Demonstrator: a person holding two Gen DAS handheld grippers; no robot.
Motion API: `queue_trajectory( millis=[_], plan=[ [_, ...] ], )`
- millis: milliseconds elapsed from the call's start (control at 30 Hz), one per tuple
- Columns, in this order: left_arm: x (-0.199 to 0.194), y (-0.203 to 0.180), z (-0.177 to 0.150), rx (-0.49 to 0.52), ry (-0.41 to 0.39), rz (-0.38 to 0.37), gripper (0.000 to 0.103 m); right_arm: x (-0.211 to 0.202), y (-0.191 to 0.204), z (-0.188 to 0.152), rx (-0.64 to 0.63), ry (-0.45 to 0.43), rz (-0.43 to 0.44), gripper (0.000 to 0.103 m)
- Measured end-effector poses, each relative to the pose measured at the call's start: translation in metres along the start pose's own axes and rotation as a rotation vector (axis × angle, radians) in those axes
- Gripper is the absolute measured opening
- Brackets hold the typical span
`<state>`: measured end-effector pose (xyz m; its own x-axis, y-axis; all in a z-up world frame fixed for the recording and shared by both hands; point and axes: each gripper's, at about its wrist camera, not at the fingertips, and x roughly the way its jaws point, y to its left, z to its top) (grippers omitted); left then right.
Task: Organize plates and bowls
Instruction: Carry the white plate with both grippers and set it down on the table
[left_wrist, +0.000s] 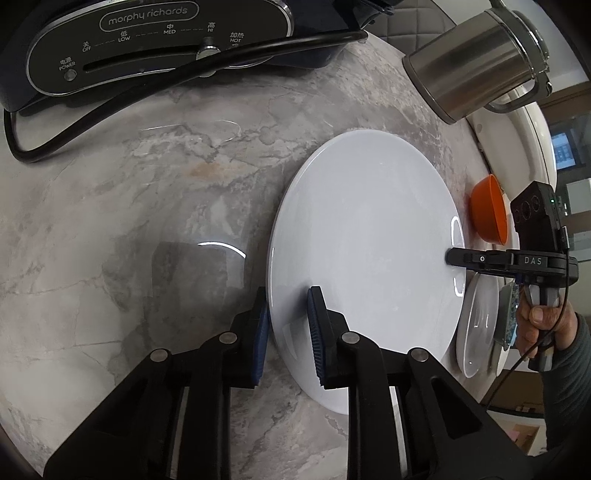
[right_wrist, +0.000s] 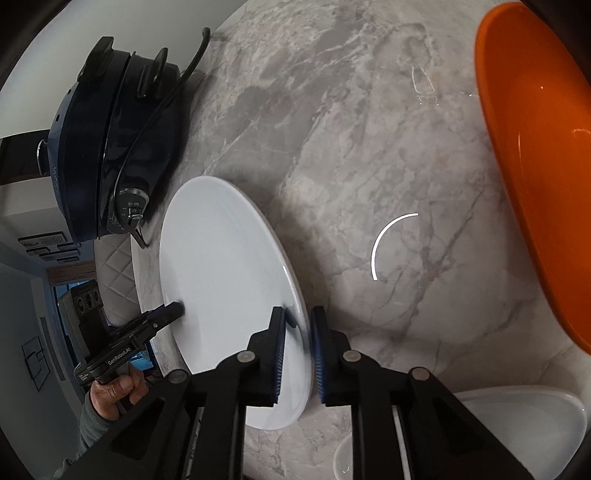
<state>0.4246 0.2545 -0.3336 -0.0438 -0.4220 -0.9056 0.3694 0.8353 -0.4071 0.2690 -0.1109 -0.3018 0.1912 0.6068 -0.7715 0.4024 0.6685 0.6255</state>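
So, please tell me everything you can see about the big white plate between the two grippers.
The big white plate is round, plain and glossy, ceramic by its look, with a shallow raised rim and no food on it. It lies on the grey marble-look table, near the dark cooker and the orange bowl. The left gripper pinches one edge between its blue pads, and the right gripper pinches the opposite edge. Whether it is lifted at all I cannot tell.

Glossy white plate (left_wrist: 365, 236), seemingly ceramic; polished marble-look table (left_wrist: 147, 192); brushed-metal kettle (left_wrist: 472, 66); shiny orange bowl (right_wrist: 535, 147).
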Motion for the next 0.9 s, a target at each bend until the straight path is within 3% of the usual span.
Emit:
queue_trajectory(
  millis=[333, 567, 900],
  plan=[
    [-0.003, -0.004, -0.004, 0.010, -0.009, 0.033, 0.019, 0.001, 0.012, -0.004, -0.031, -0.020, -0.042, 0.017],
    [-0.029, -0.011, -0.015, 0.023, -0.051, 0.042, 0.019, -0.003, 0.028, -0.012, -0.050, -0.047, -0.049, 0.017],
    [-0.086, -0.029, -0.074, 0.084, -0.097, 0.031, 0.019, -0.024, 0.067, -0.077, -0.086, -0.122, -0.042, 0.017]
  ],
)
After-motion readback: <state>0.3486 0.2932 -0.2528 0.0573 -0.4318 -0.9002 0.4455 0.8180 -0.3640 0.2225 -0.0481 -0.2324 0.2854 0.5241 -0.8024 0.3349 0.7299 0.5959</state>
